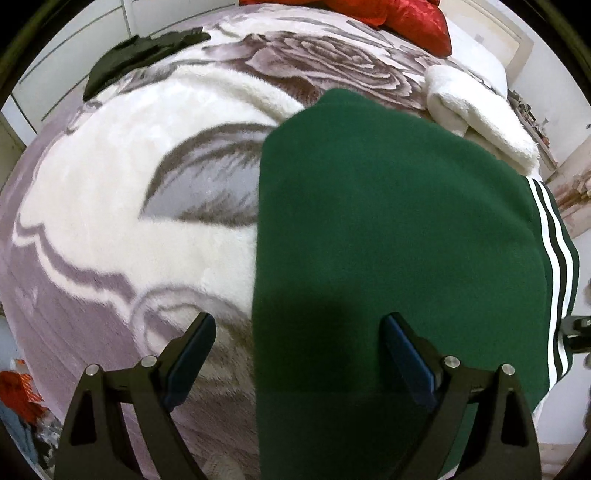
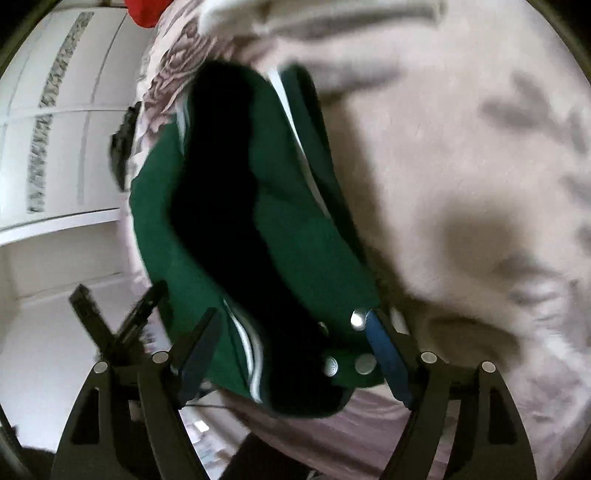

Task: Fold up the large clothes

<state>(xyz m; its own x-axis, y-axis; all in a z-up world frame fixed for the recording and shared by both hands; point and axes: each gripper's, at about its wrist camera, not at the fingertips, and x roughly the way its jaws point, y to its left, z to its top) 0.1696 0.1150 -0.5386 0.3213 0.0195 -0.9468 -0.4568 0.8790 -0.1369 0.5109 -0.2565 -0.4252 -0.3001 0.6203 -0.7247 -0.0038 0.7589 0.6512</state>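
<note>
A dark green garment (image 1: 388,240) with white side stripes (image 1: 554,236) lies folded on the bed's floral blanket (image 1: 110,221). My left gripper (image 1: 299,328) is open above the garment's near left edge, holding nothing. In the right wrist view the same green garment (image 2: 229,229) shows metal snaps (image 2: 356,319) near its corner. My right gripper (image 2: 295,325) is open with its fingers either side of that near end; the frame is blurred and I see no grip on the cloth.
A black garment (image 1: 136,59) lies at the far left of the bed. Red cushions (image 1: 413,18) and a folded white towel (image 1: 480,114) are at the far right. White cupboard doors (image 2: 55,129) stand beside the bed. The left gripper (image 2: 114,317) shows at lower left.
</note>
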